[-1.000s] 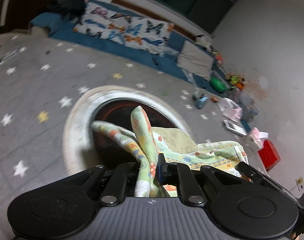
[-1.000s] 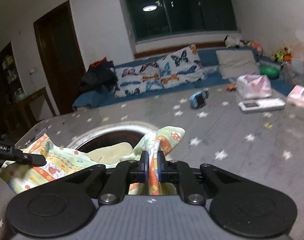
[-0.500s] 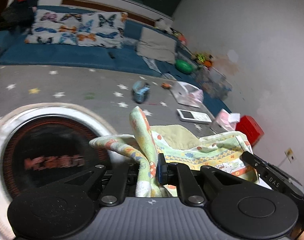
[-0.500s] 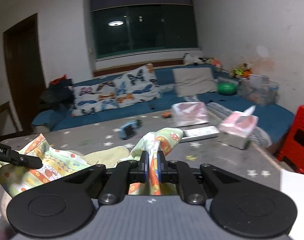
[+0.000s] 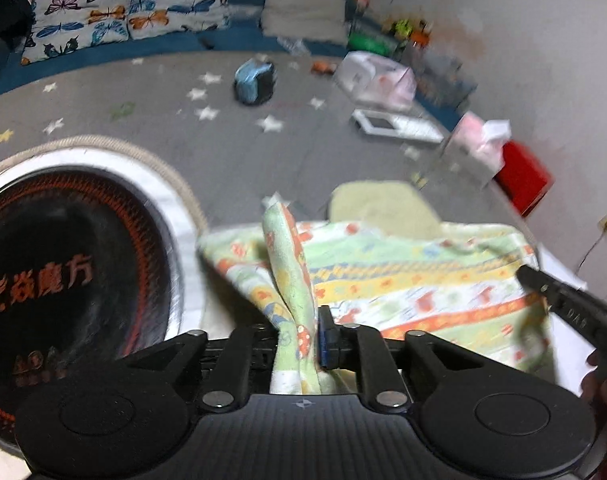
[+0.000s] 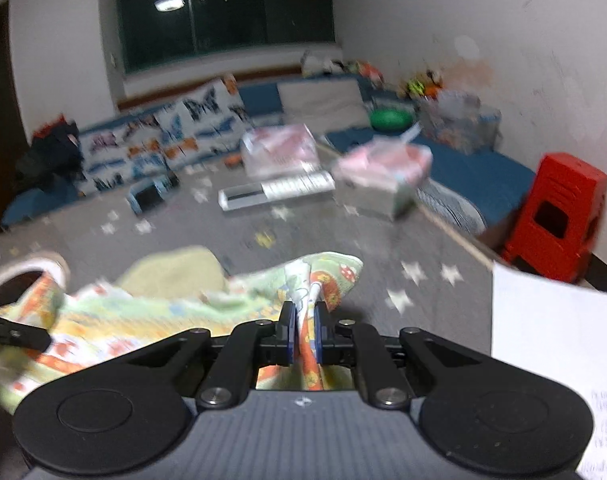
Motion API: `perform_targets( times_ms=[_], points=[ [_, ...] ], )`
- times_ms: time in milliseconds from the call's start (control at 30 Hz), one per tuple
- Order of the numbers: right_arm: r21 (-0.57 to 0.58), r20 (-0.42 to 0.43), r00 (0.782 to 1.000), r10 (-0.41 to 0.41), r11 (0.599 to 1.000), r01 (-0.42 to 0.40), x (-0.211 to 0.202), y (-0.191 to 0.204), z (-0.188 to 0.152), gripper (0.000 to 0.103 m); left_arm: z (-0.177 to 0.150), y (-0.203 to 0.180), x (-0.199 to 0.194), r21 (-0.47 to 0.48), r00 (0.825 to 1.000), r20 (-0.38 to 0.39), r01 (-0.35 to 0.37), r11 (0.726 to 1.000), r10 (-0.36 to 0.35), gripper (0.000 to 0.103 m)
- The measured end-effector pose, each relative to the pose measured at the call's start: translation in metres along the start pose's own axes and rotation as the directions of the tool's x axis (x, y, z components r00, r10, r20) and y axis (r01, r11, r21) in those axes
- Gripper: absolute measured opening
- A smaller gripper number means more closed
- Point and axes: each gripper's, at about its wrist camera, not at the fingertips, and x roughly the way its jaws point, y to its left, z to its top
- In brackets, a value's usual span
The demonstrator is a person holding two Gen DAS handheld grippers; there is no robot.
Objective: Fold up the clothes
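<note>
A pastel patterned cloth (image 5: 403, 276) with orange and yellow bands is stretched between both grippers, just above the grey star-print surface. My left gripper (image 5: 299, 336) has one bunched corner standing up between its pads; its jaws are opening, and the fabric still fills the gap. My right gripper (image 6: 304, 332) is shut on the opposite corner of the cloth (image 6: 143, 312). The right gripper's finger (image 5: 559, 296) shows at the cloth's far edge in the left wrist view. A plain olive cloth (image 5: 383, 208) lies flat just beyond the patterned one.
A round mat (image 5: 175, 216) with a black, red-lettered centre lies to the left. A blue toy (image 5: 253, 82), a white flat device (image 5: 395, 126) and pink tissue packs (image 5: 479, 140) sit further out. A red stool (image 6: 559, 216) and white paper (image 6: 555, 340) are on the right.
Both grippers carried the cloth rightward and lower, off the round mat, which has slid to the left in view. The gap between the left pads looks slightly wider.
</note>
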Motion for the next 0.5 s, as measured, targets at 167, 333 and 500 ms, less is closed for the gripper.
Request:
perform_targets(
  times_ms=[167, 333, 500],
  points=[
    [-0.018, 0.014, 1.0, -0.022, 1.0, 0.022, 0.001, -0.004, 0.0, 0.013, 0.008, 0.007, -0.011, 0.027, 0.998, 0.038, -0.059, 0.998, 0.058, 0.042],
    [-0.013, 0.003, 0.999, 0.038, 0.999, -0.038, 0.013, 0.006, 0.011, 0.015, 0.025, 0.008, -0.019, 0.033, 0.991, 0.108, -0.084, 0.996, 0.08, 0.043],
    [-0.002, -0.056, 0.997, 0.053, 0.999, -0.053, 0.041, 0.014, 0.006, 0.019, 0.03, 0.008, 0.003, 0.046, 0.992, 0.089, -0.097, 0.994, 0.093, 0.043]
  ],
)
